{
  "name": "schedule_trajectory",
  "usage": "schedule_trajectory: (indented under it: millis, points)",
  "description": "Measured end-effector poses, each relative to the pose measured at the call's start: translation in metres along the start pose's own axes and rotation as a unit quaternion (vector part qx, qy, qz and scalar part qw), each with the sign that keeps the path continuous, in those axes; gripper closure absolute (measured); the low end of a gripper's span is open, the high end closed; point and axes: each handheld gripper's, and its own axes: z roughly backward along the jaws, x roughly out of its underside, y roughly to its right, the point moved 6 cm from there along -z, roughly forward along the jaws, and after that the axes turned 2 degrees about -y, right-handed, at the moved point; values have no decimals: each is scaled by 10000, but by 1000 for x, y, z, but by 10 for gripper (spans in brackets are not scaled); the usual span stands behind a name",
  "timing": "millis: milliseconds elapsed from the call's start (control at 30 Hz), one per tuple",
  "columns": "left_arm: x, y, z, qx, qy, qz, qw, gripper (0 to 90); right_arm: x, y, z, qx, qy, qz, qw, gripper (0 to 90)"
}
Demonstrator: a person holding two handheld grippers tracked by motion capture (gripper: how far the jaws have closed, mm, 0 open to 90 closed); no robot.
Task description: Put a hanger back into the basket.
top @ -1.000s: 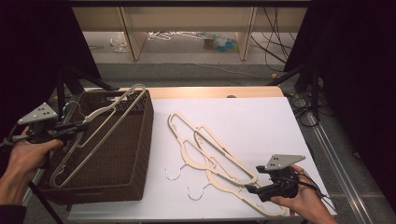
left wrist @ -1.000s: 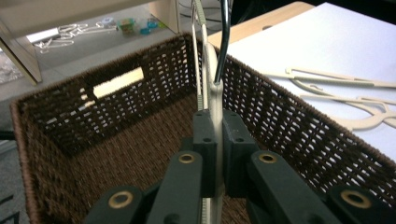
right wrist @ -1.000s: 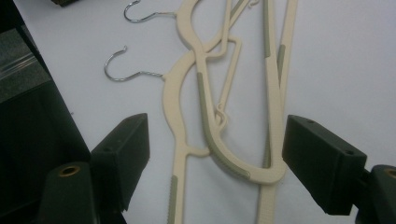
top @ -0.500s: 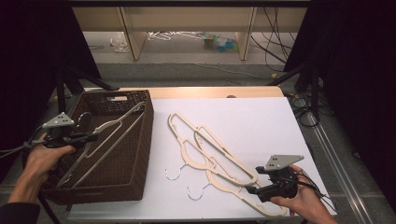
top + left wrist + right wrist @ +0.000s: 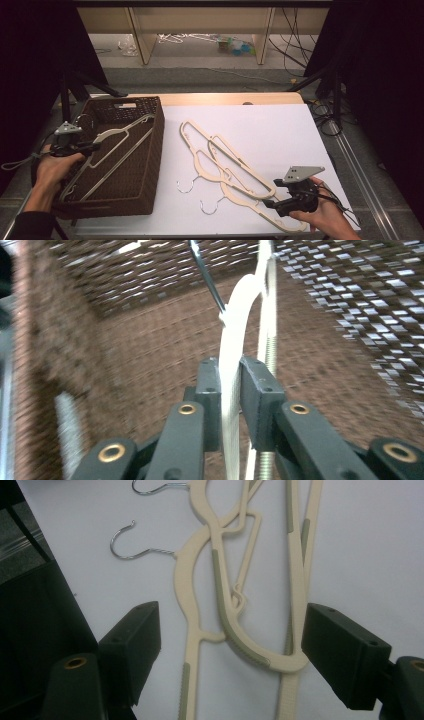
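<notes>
A cream hanger (image 5: 117,142) lies slanted inside the brown wicker basket (image 5: 152,150) at the left. My left gripper (image 5: 94,147) reaches in over the basket's left rim. In the left gripper view its jaws (image 5: 231,385) have just been opening, and the hanger's cream arm (image 5: 239,300) still stands between the pads, close against both. Three more cream hangers (image 5: 220,160) lie tangled on the white tabletop. My right gripper (image 5: 271,204) rests at their near end, open. In the right gripper view its wide jaws (image 5: 232,640) straddle the hanger arms (image 5: 186,585) without touching them.
The white tabletop (image 5: 280,130) stretches back and right of the hangers. Metal hooks (image 5: 186,186) point toward the basket. Beyond the table's far edge stands a wooden frame (image 5: 145,35) with clutter on the floor. Dark drapes flank both sides.
My left hand has lowered the cream hanger from above the basket's rim down into the basket and drawn toward the near left. My right gripper has stayed put.
</notes>
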Motion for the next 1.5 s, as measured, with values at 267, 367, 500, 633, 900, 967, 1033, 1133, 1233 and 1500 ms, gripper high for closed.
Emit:
schedule_trajectory:
  millis: [267, 367, 500, 633, 900, 967, 1033, 1133, 1233, 1500]
  points:
    - [20, -17, -2, -210, -163, 570, 9980, 676, 2, 0, -3, 0, -5, -26, 10000, 246]
    - [22, -22, 1, -414, -107, 678, 9968, 615, 2, 0, -5, -13, -23, -19, 10000, 246]
    - [17, -18, 11, -438, 154, 757, 9961, 528, 3, 0, -5, -57, -79, -40, 9999, 246]
    - [2, 10, 25, -74, 782, 624, 9950, 476, 3, 0, -7, -26, 22, -78, 10000, 248]
    - [-17, 87, 56, 606, 1597, 276, 9849, 313, 2, 5, -10, 13, 160, -44, 9999, 244]
    - [-20, 113, 61, 834, 1765, -4, 9808, 276, 2, 6, -10, 28, 212, -101, 9997, 241]
    - [-22, 132, 63, 962, 1917, -67, 9767, 260, 1, 6, -10, 28, 240, -106, 9997, 241]
    - [-23, 166, 62, 1263, 2018, -219, 9710, 207, 0, 5, -9, 66, 309, -132, 9994, 240]
    - [-22, 191, 63, 1518, 2065, -366, 9659, 190, 0, 3, -9, 82, 340, -120, 9993, 236]
    - [-20, 236, 61, 1909, 2177, -603, 9553, 172, 1, 1, -12, 34, 267, -122, 9996, 232]
